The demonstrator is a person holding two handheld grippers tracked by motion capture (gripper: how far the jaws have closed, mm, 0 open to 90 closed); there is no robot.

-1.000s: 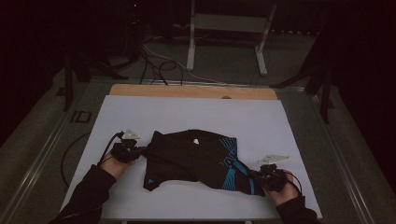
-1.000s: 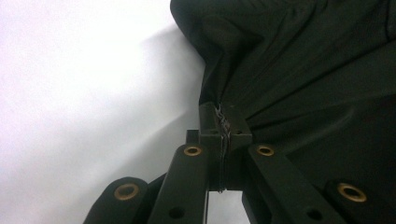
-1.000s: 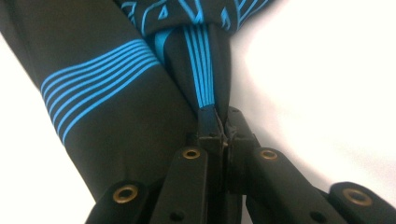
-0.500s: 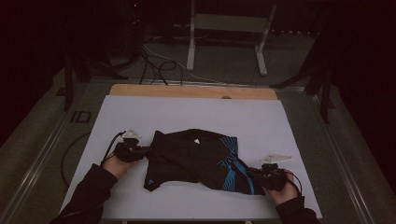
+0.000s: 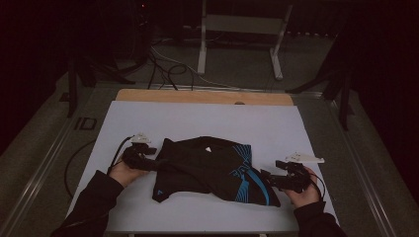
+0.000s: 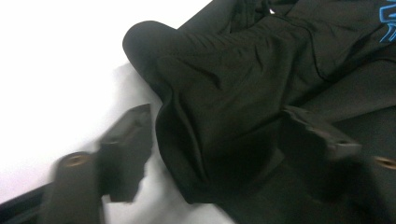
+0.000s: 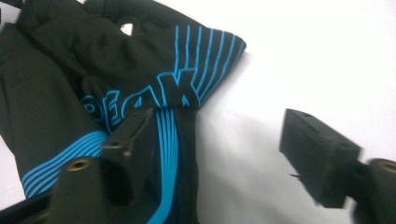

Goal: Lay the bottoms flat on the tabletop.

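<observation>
High view: a black garment [image 5: 207, 170] with blue stripes and lettering is seen lying crumpled on the white sheet [image 5: 207, 121] that covers the desk [image 5: 202, 97], near the person's edge. The left gripper [image 5: 141, 159] is held at the garment's left end, and the right gripper [image 5: 276, 178] at its right end, beside the blue-striped part.

Left gripper view: the fingers [image 6: 126, 149] are spread apart, and a rounded fold of the black cloth [image 6: 224, 116] lies between them; one finger is over the white sheet and the other over the cloth. Nothing is clamped.

Right gripper view: the fingers [image 7: 317, 154] are also apart. One is set over the striped edge of the garment [image 7: 116, 79], close to the blue lettering, while the other is over bare white sheet, well clear of the cloth. Whether that finger touches the cloth cannot be told.
</observation>
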